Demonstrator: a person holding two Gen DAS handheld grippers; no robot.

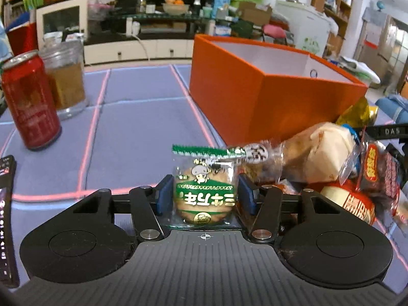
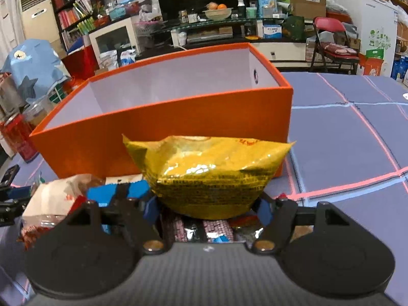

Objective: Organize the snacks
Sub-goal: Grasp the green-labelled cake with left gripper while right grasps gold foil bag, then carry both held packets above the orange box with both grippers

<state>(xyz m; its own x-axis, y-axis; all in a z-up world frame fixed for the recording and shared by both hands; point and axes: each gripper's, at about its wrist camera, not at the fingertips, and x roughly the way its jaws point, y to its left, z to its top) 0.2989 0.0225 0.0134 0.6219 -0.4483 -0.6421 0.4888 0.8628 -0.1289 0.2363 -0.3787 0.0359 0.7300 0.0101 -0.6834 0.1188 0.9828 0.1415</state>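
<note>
Two packets are gripped, none yet boxed: the orange box (image 2: 163, 137) looks bare inside, with a heap of snacks (image 1: 331, 168) waiting beside it. Clamped in the left gripper (image 1: 205, 196), the green biscuit packet (image 1: 204, 191) stands upright, long axis vertical, print inverted. Squeezed in the right gripper (image 2: 206, 207), the yellow bag (image 2: 209, 176) lies crosswise before the box wall.
</note>
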